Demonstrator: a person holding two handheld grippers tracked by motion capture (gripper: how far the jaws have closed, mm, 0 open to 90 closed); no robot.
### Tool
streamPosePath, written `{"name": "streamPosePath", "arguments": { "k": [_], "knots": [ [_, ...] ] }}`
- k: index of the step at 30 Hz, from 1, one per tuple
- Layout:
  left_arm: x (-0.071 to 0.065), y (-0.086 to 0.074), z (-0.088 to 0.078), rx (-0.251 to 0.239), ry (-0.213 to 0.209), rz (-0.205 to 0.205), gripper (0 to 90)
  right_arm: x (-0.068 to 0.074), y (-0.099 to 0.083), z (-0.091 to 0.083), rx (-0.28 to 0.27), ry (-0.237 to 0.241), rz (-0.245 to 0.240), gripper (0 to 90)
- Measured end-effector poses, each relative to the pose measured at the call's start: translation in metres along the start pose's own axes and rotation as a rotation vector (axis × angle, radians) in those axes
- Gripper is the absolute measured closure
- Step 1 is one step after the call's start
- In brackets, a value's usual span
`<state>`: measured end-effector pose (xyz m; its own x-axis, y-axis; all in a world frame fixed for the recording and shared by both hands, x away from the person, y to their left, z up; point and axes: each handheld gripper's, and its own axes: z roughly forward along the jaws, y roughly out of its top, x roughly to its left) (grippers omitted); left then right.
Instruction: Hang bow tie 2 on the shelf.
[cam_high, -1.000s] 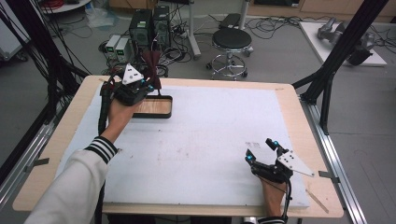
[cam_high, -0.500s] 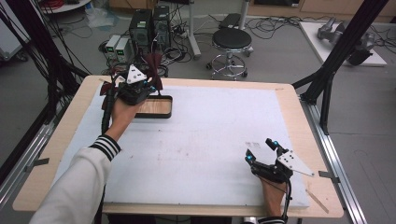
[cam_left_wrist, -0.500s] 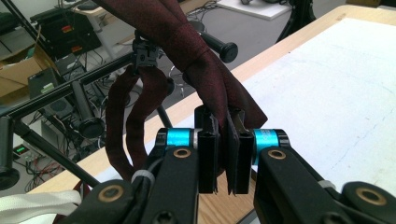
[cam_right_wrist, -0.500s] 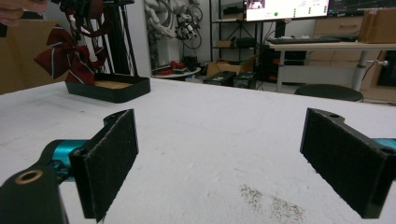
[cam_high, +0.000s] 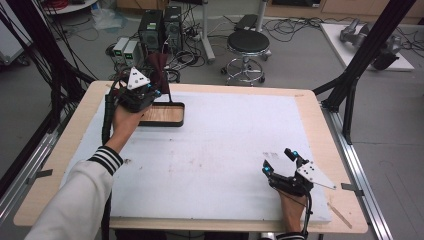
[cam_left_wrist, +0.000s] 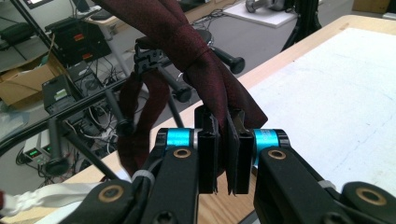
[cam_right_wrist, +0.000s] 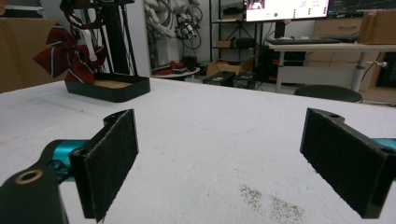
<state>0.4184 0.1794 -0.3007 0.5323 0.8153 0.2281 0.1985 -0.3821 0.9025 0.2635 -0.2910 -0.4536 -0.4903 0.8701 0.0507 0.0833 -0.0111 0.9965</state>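
Left tool (cam_left_wrist: 223, 154) pinches the dark red bow (cam_left_wrist: 187, 42) aloft at the surface's (cam_high: 225, 150) far-left corner, just above the black tray (cam_high: 165, 114), while the right tool (cam_high: 281, 162), spread and empty, rests well apart near-right

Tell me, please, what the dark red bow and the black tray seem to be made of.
The bow looks like woven fabric with a slight sheen: it folds softly, is cinched at a knot, and carries pale stripes. The tray has matte black walls, perhaps plastic or painted metal; I cannot tell which. Its floor shows a light wood grain, so wood or a wood-look panel.
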Motion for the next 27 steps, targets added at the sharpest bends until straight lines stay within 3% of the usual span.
{"name": "streamPosePath", "arguments": {
  "k": [9,27],
  "knots": [
    [0.0,0.005,0.007,0.008,-0.002,0.01,84.4,-0.001,0.0,0.0,-0.005,-0.001,0.002,10.5],
    [-0.002,-0.008,0.032,0.067,-0.028,-0.007,84.4,-0.001,0.0,0.0,-0.002,0.001,0.008,10.5]
  ]
}}
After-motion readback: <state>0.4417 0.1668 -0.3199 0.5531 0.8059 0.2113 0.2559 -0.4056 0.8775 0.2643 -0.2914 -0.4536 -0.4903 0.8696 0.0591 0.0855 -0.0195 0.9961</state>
